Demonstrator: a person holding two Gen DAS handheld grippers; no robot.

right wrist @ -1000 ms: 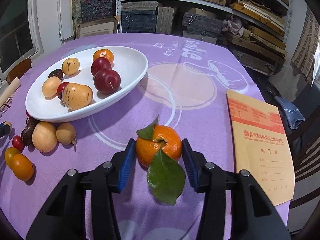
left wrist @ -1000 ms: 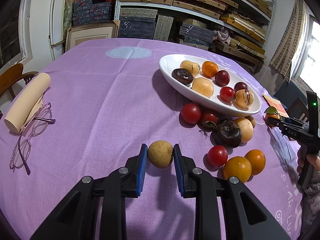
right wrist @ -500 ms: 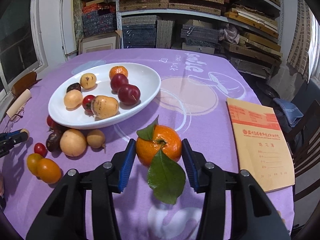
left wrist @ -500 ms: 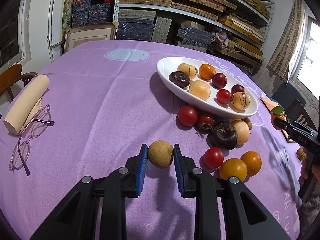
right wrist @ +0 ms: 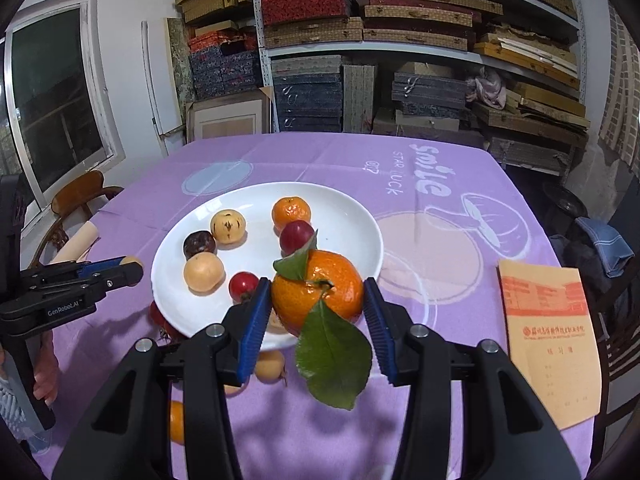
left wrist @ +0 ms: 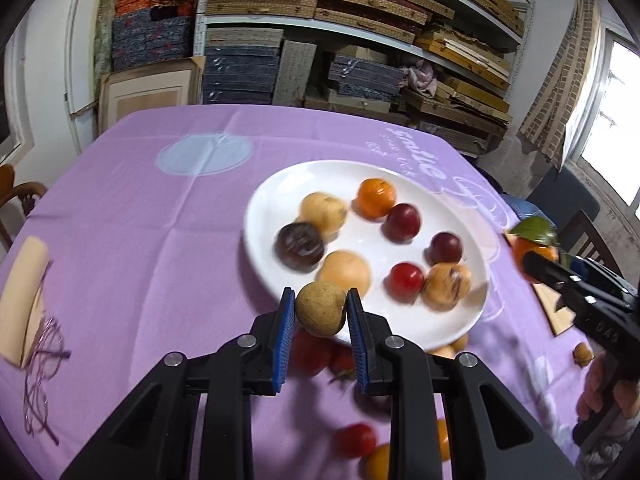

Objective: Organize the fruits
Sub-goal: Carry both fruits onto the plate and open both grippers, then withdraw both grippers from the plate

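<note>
My left gripper [left wrist: 321, 314] is shut on a small brown round fruit [left wrist: 320, 309], held in the air over the near rim of the white oval plate [left wrist: 276, 192]. My right gripper [right wrist: 316, 300] is shut on a leafy orange mandarin [right wrist: 320, 288], lifted above the plate's near edge [right wrist: 360, 216]. The plate holds several fruits: an orange [right wrist: 291, 213], plums, a tomato, pale yellow fruits and a dark one. Each gripper shows in the other's view, the left gripper [right wrist: 120, 270] at the left and the right gripper [left wrist: 538, 262] at the right.
Loose tomatoes [left wrist: 355, 440], oranges and pale fruits [right wrist: 270, 365] lie on the purple tablecloth in front of the plate. Glasses [left wrist: 40, 364] and a paper roll [left wrist: 22, 292] are at the left. A tan envelope [right wrist: 552, 340] lies at the right. Wooden chairs and stacked shelves surround the table.
Both grippers rose from the cloth and moved toward the plate, the left carrying the brown fruit, the right carrying the mandarin. The plate now lies right under both.
</note>
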